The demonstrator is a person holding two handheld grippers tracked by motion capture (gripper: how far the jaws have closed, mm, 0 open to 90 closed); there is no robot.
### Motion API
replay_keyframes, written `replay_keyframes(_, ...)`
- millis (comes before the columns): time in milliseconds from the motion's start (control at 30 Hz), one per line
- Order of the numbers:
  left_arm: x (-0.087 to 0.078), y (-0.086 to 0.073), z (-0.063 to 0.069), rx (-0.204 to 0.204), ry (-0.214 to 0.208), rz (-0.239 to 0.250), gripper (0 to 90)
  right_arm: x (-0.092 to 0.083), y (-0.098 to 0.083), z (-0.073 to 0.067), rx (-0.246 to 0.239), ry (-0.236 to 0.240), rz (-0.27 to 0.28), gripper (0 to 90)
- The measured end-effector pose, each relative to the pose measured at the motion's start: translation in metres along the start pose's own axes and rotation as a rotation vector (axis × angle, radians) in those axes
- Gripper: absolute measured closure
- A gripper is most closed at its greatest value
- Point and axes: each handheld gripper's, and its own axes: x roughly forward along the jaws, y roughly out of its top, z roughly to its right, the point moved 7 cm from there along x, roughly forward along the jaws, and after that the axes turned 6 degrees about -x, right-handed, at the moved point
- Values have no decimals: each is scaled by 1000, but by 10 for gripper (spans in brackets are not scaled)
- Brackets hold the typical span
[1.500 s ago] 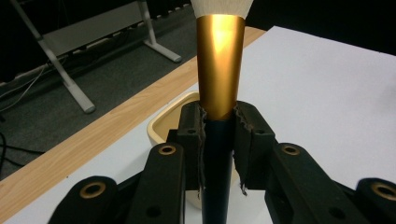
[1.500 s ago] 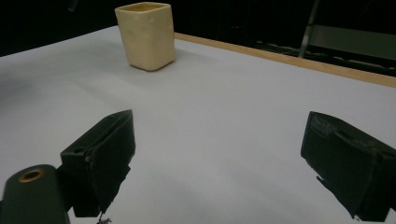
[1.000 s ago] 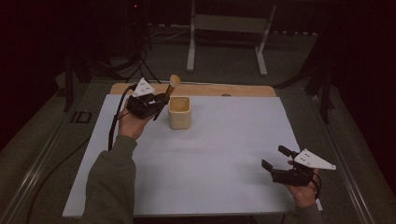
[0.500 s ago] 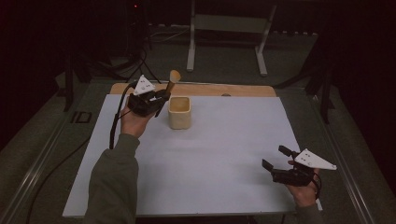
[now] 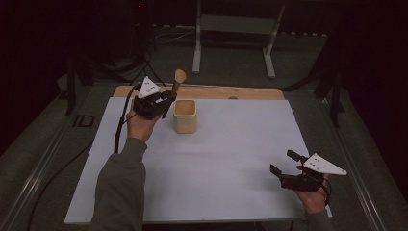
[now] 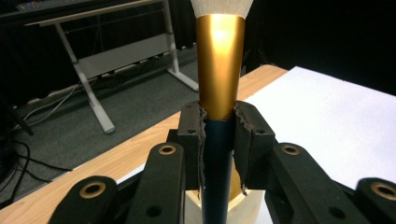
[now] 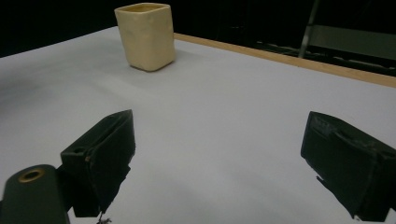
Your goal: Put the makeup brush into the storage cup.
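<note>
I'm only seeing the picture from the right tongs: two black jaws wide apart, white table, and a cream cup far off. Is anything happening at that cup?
Observer: Yes. In the high view the left tongs hold a makeup brush just beside the cup, bristles up.
Operator: Held properly, or just resting there?
Observer: Held. The left gripper view shows both jaws clamped on the brush where its gold sleeve meets the dark handle.
Operator: Is the brush in the cup?
Observer: In that view the handle's lower end runs down in front of the cup's rim; whether it is inside I cannot tell.
Operator: And my tongs?
Observer: The right tongs sit open at the near right corner of the white sheet.
</note>
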Motion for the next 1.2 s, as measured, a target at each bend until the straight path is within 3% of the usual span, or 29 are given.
replay_keyframes(300,4,0,0,-18,4,15,748,0,0,0,1,1,1,100)
replay_keyframes(667,6,4,-3,-46,38,51,748,0,0,1,1,1,2,100)
replay_keyframes(1200,19,4,-1,-61,28,62,748,0,0,2,7,3,3,100)
